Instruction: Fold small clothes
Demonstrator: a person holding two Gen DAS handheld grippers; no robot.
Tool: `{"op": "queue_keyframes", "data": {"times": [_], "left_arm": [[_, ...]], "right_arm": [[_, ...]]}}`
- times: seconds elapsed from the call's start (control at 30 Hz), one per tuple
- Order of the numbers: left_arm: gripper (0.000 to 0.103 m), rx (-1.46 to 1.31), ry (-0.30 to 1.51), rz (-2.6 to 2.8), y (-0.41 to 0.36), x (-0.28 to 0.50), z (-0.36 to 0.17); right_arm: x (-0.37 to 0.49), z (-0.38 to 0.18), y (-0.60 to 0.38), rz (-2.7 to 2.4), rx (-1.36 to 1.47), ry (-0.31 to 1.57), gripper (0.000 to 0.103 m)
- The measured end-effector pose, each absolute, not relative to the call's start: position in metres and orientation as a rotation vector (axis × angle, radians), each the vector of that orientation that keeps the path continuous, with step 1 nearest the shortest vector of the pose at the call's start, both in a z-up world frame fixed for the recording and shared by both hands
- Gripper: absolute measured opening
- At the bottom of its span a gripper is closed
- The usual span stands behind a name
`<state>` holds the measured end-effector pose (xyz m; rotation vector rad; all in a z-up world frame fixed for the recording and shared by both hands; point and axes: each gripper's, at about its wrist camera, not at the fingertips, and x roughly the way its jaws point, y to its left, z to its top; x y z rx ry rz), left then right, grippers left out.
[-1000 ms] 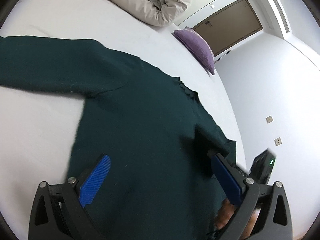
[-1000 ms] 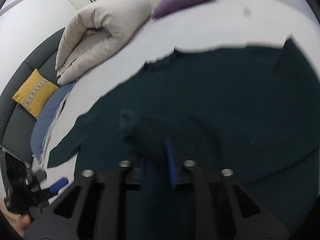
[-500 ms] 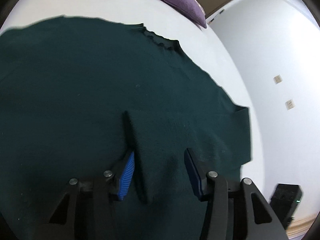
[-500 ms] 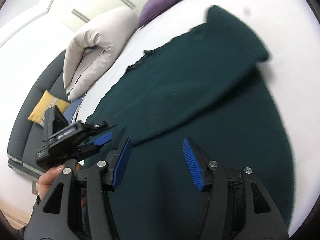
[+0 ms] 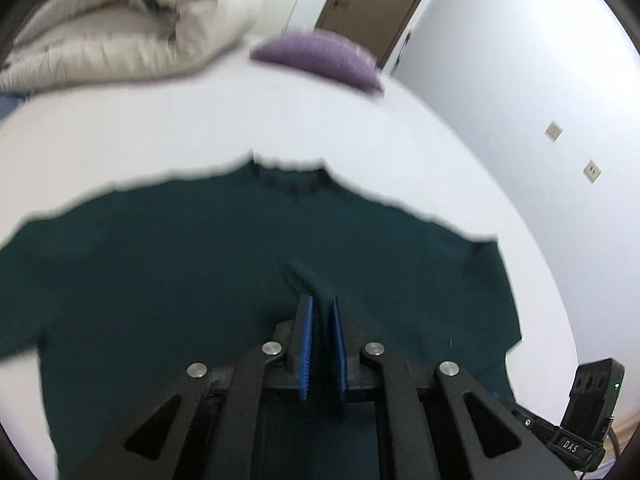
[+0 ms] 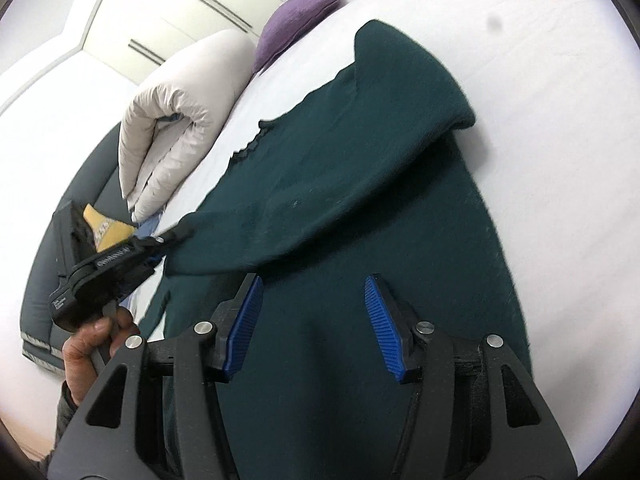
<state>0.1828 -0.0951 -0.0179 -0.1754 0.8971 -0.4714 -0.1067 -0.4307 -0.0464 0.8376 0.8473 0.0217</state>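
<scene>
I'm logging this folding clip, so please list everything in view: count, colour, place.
sweater: one, dark green, spread on the bed, one sleeve folded across its body
bed: one, white sheet, under the sweater
duvet: one, cream, rolled at the bed's far end
cushion: one, purple, beside the duvet
cushion: one, yellow, on the grey sofa
door: one, brown, far wall
left gripper: black, blue pads, shut on a sweater fold
right gripper: black, blue pads, open above the sweater

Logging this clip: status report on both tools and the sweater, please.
Left tool shut on sleeve end. Right tool open, above dark green sweater. Other sleeve folded across the body. Nothing in the way.
</scene>
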Motion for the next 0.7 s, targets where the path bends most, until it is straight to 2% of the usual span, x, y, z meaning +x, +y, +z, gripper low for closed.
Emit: {"op": "queue_keyframes", "data": {"times": [0.17,0.33,0.4,0.43,0.47,0.6,0.63,0.67,0.7], "left_arm": [[0.008,-0.223,0.8,-0.397,-0.069,0.201,-0.004],[0.007,-0.237,0.884,-0.401,-0.059,0.198,-0.026],[0.025,-0.24,0.94,-0.412,-0.065,0.191,-0.04],[0.046,-0.264,0.967,-0.431,-0.067,0.188,-0.048],[0.056,-0.297,0.998,-0.446,-0.069,0.186,-0.058],[0.056,-0.318,1.092,-0.488,-0.085,0.18,-0.085],[0.05,-0.313,1.102,-0.482,-0.088,0.179,-0.089],[0.039,-0.306,1.099,-0.472,-0.09,0.178,-0.091],[0.034,-0.304,1.098,-0.466,-0.091,0.179,-0.09]], "right_arm": [[-0.079,-0.044,-0.456,-0.019,0.941,0.812,0.053],[-0.071,-0.047,-0.473,-0.035,1.027,0.789,0.053],[-0.073,-0.051,-0.471,-0.028,1.013,0.803,0.053],[-0.075,-0.054,-0.47,-0.024,1.013,0.814,0.053],[-0.076,-0.056,-0.468,-0.022,1.007,0.819,0.052],[-0.08,-0.052,-0.463,-0.017,0.973,0.817,0.052],[-0.08,-0.051,-0.463,-0.014,0.971,0.815,0.052],[-0.079,-0.05,-0.463,-0.014,0.965,0.815,0.052],[-0.079,-0.05,-0.464,-0.014,0.96,0.817,0.052]]}}
